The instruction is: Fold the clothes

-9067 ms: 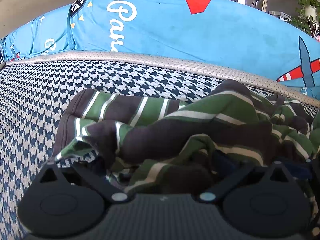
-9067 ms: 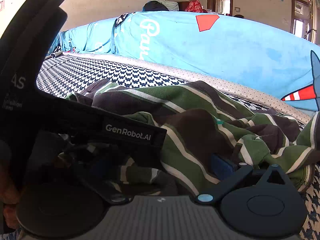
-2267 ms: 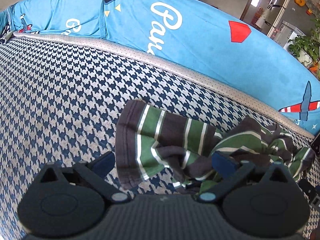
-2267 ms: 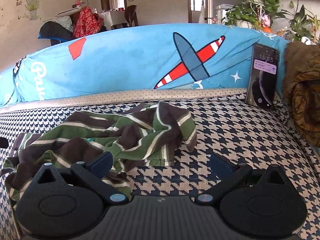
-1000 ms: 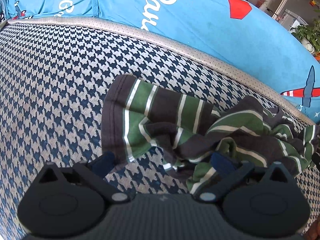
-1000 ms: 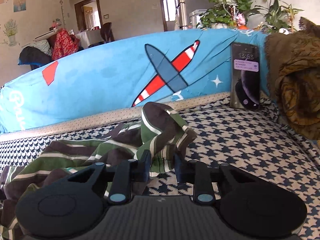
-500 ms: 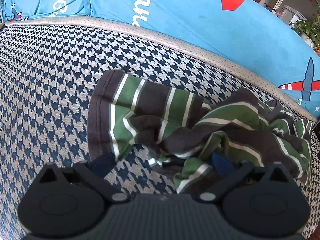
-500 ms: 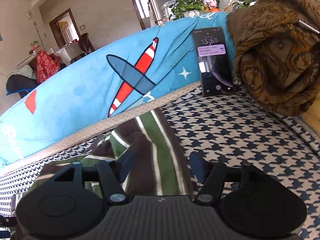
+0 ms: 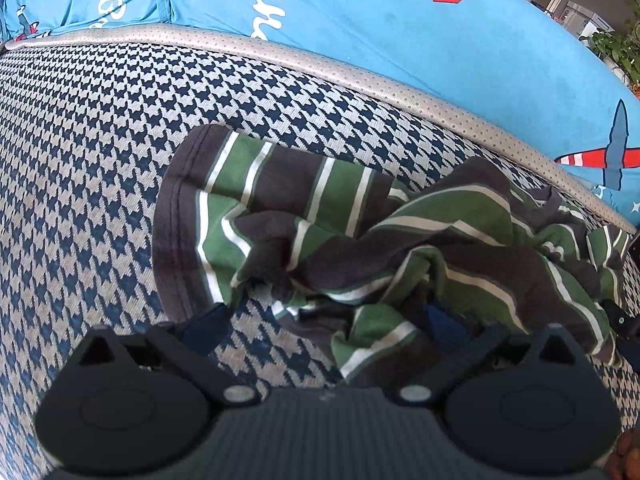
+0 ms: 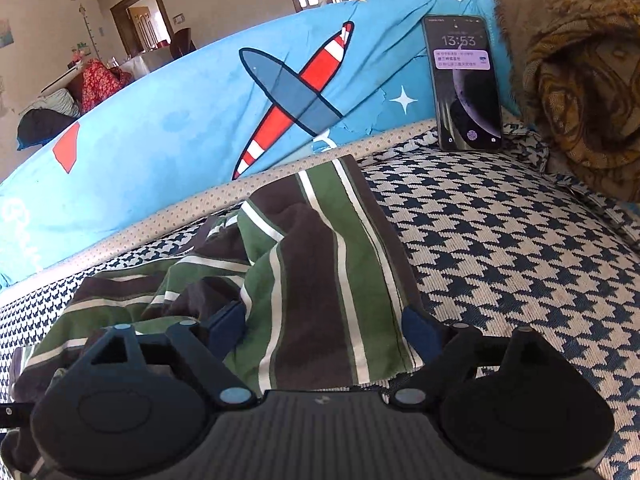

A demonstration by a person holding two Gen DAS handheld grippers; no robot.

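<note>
While the striped shirt [image 9: 360, 240] lay crumpled on the houndstooth seat cushion [image 9: 100, 160], its long axis ran side to side, roughly parallel to the cushion's back edge where the grey piping [image 9: 360, 80] met the blue airplane-print cover [image 9: 400, 20]. One end lay flat toward the cushion's left side, with a dark hem showing; the middle was bunched and twisted; the other end stretched toward the right side, short of the phone [image 10: 464, 84] propped against the back and the brown cloth [image 10: 580, 80] heaped in the right corner.

The left gripper [image 9: 324, 320] hung low over the near edge of the bunched middle, its fingers spread wide with bare cushion between them and cloth crowding the right finger; it gripped nothing. The right gripper [image 10: 324, 320] sat over the flat right end [image 10: 332, 272] of the shirt, also spread wide, the striped panel running straight forward between its fingers and lying loose rather than pinched.

So each end had its own gripper nearer it: the hem end fell to the left, slightly ahead and to that gripper's left, and the flattened panel fell directly under the right. Whether the garment was being spread out or gathered, I judged, these views alone could not settle.
</note>
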